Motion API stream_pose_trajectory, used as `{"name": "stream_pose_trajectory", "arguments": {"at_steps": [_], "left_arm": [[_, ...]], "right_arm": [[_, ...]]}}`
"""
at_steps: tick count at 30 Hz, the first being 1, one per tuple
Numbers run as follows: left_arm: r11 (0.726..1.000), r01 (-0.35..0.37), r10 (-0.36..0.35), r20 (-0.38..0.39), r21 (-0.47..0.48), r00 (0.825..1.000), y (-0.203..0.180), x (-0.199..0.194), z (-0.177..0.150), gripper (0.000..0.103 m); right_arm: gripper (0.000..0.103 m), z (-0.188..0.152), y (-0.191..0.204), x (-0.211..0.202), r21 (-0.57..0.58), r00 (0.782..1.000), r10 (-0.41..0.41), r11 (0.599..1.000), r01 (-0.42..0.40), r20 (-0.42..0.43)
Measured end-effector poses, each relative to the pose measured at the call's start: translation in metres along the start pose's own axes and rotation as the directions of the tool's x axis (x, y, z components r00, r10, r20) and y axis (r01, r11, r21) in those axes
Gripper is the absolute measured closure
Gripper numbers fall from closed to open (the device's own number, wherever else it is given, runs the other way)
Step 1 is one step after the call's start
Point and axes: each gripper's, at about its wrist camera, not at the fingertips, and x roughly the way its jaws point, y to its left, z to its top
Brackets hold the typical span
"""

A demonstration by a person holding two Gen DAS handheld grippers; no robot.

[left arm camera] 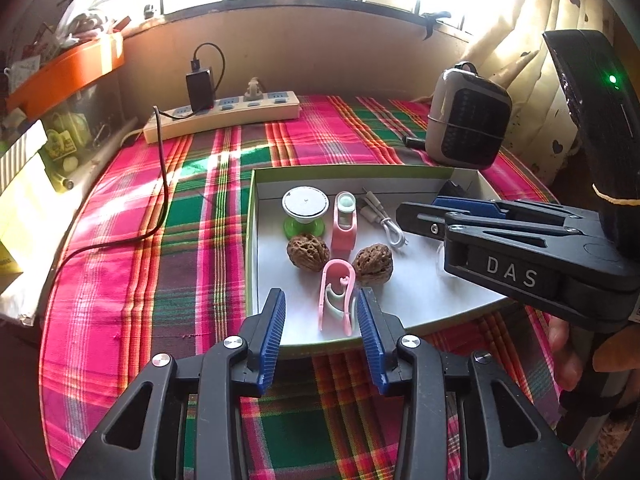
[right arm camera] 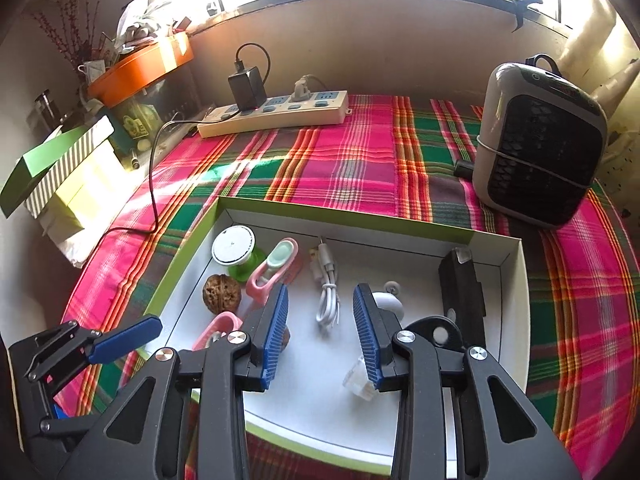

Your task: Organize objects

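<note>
My left hand-held gripper point(left arm camera: 322, 312) hangs over the near edge of the shallow box point(left arm camera: 251, 240), jaws partly apart and empty; the pink clip point(left arm camera: 337, 296) lies on the box floor seen between the blue pads, but they do not press on it. My right hand-held gripper point(right arm camera: 320, 312) is likewise parted and holds nothing, with the white cable point(right arm camera: 328, 300) lying on the box floor beyond its pads and a small clear plastic piece point(right arm camera: 358, 384) by its right pad.

Further out in the box sit two walnuts point(left arm camera: 308, 250), a second pink holder point(left arm camera: 344, 224), a white-topped green spool point(left arm camera: 305, 210) and a black block point(right arm camera: 460, 292) by the far right corner. The box rests on a plaid cloth point(left arm camera: 160, 240) over the desk.

I judge everything here light. The pink clips look like thin hard plastic, springy and liable to skid or flip, so I would pinch across the two long side rails near the middle. The walnuts are round, hard and rough; a squeeze across the widest part should hold, off-centre they may pop out. The cable is limp, best taken at its bundled loop
</note>
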Motion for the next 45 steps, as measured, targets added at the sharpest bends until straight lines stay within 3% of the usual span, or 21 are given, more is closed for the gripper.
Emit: {"name": "stream_pose_trajectory", "arguments": {"at_steps": [15,25,36,45], "left_arm": [[0.999,-0.043,0.044,0.046,-0.014,0.998,-0.008,-0.030,-0.015,0.067],[0.995,-0.102,0.103,0.061,-0.018,0.993,-0.016,-0.046,-0.035,0.067],[0.983,-0.179,0.180,0.030,-0.040,0.983,-0.015,-0.043,-0.068,0.066],[0.982,-0.187,0.187,-0.007,-0.038,0.982,-0.017,-0.037,-0.086,0.066]], "right_arm": [[0.066,-0.031,0.006,-0.049,-0.016,0.996,-0.017,1.000,0.019,0.083],[0.061,-0.061,0.007,-0.075,-0.025,0.991,-0.073,0.997,0.076,0.114],[0.058,-0.098,-0.002,-0.081,-0.003,0.991,-0.106,0.994,0.106,0.078],[0.057,-0.119,-0.011,-0.074,0.021,0.991,-0.133,0.991,0.132,0.032]]}}
